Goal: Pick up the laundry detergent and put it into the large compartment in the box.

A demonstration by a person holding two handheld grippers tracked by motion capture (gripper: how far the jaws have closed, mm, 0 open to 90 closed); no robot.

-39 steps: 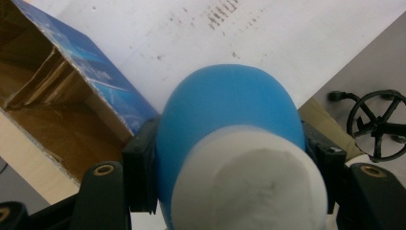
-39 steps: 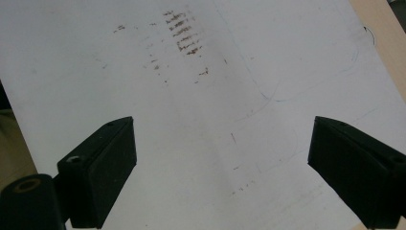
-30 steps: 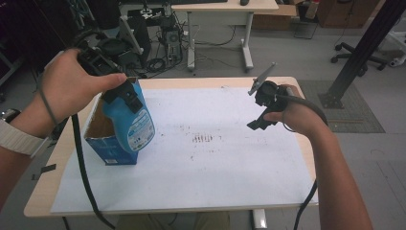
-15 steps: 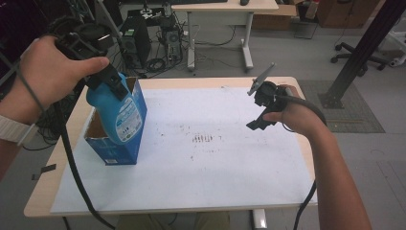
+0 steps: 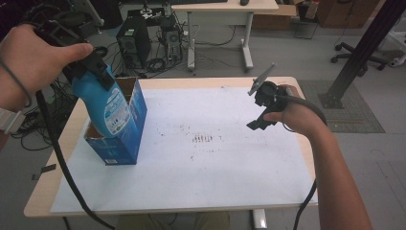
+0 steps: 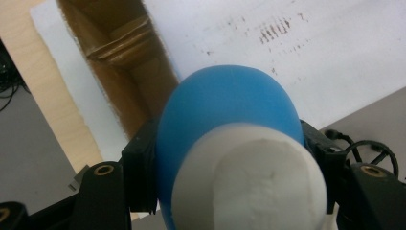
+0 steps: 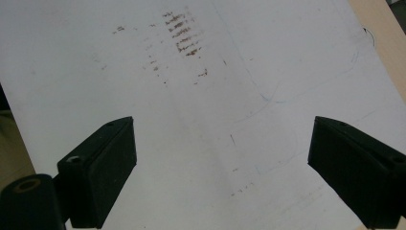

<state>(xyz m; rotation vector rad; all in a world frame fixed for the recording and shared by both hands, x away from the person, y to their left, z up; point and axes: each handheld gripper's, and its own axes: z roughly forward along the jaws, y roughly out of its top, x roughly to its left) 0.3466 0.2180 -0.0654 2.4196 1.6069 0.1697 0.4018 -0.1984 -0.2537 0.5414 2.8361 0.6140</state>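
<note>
A blue bottle [image 5: 105, 105] with a white cap [image 6: 251, 179] is held by its top in my left gripper [image 5: 93, 67], whose jaws are shut on it. The bottle hangs upright, its lower half still inside an open blue cardboard box [image 5: 122, 143] at the table's left. In the left gripper view the box's brown inside [image 6: 129, 67] lies below the bottle [image 6: 225, 103]. My right gripper [image 5: 261, 112] hovers above the table's right side, open, with nothing between its fingers [image 7: 100, 167].
A white sheet [image 5: 215, 158] with dark smudges [image 5: 203, 139] covers most of the wooden table [image 5: 48, 191]. Beyond the far edge stand a computer tower [image 5: 131, 40], cables and another desk [image 5: 225, 7]. A black post [image 5: 364, 48] rises at the right.
My left gripper has lifted the blue bottle up and leftward, partly out of the box. The right gripper has stayed in place.
</note>
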